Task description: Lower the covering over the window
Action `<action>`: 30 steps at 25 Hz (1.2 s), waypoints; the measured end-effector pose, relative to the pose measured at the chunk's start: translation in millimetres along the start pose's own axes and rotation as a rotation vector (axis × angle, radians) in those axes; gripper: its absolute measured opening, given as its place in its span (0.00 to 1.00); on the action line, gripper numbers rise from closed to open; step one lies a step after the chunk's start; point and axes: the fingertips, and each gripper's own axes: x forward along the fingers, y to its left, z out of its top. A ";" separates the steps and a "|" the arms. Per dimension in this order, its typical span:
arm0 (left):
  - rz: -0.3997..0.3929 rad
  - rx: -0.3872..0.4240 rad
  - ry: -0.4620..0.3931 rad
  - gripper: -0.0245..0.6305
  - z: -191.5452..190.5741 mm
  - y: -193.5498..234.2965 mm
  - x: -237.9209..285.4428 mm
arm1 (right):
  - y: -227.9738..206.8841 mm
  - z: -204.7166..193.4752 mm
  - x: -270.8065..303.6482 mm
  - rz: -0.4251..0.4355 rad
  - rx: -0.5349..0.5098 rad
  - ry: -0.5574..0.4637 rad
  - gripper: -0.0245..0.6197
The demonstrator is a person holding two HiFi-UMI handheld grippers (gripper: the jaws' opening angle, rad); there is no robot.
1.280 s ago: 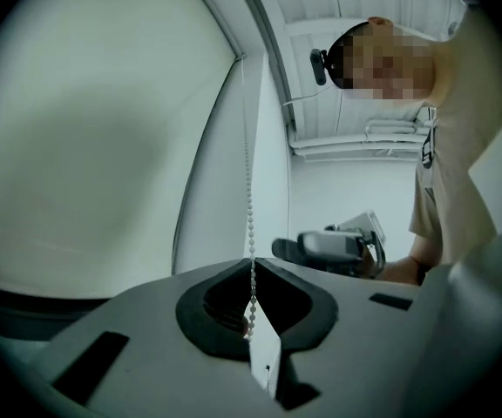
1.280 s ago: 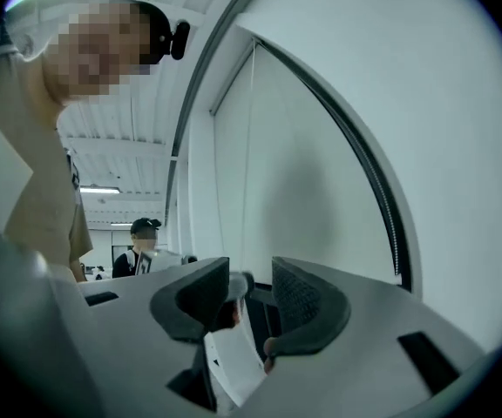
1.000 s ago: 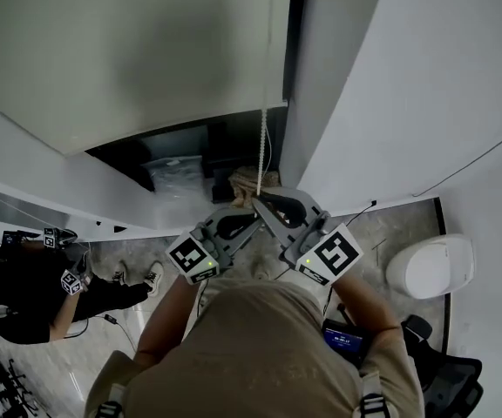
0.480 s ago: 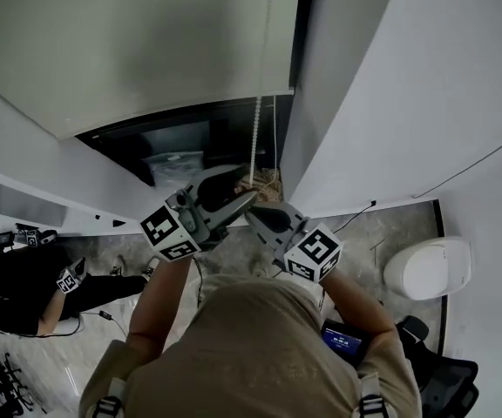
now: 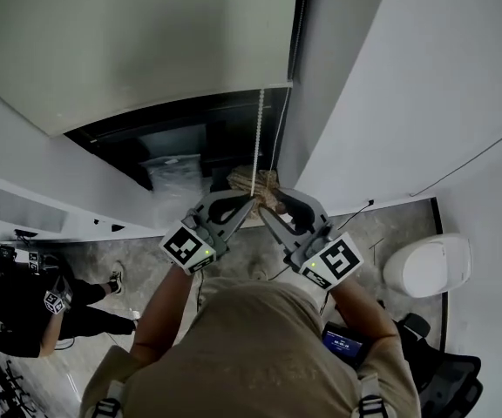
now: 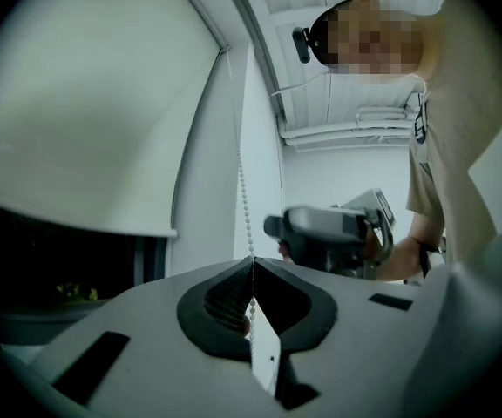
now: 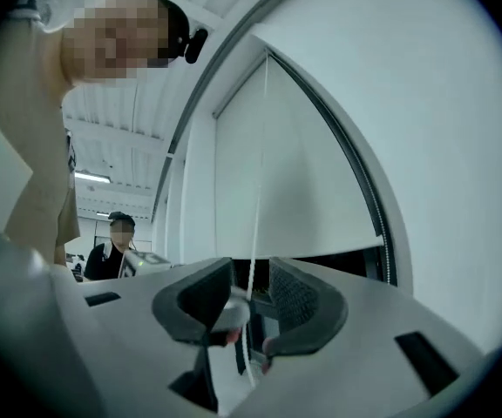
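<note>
While the head view is looking steeply down, one blind (image 5: 129, 42) is hanging over the upper part of the window (image 5: 190, 138), leaving a dark strip of glass showing under its bottom edge. Two strands of bead chain (image 5: 260, 138) are dropping beside the blind's right edge. Two grippers are reaching up towards them on raised, converging forearms — the left gripper (image 5: 247, 202) and the right gripper (image 5: 265, 211) are meeting almost tip to tip just under the strands. One second person (image 5: 16, 307) is showing at the lower left, down on the floor.

In the left gripper view, the jaws are pressing together on one strand of the bead chain (image 6: 244, 207), which is running straight up from the closed tips of the left gripper (image 6: 253, 264) alongside the blind (image 6: 85, 120). The right gripper (image 6: 334, 229) is hovering just beyond.

In the right gripper view, the jaws of the right gripper (image 7: 251, 279) are standing apart — one strand (image 7: 255, 198) is passing through the narrow gap between them, below the blind (image 7: 303, 164).
</note>
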 end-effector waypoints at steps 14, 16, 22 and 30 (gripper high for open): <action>-0.123 -0.157 -0.195 0.39 56.5 -1.1 -20.1 | -4.9 -51.6 6.5 -0.022 0.058 0.161 0.05; -0.111 -0.097 -0.197 0.39 82.2 3.4 -2.8 | -1.1 -54.0 13.0 0.005 0.054 0.163 0.05; -0.041 -0.001 -0.143 0.07 92.6 3.4 27.0 | 5.7 -46.7 10.2 0.043 0.029 0.121 0.06; -0.030 -0.031 -0.021 0.06 12.9 3.7 10.3 | -16.2 33.3 7.7 0.014 -0.030 -0.105 0.34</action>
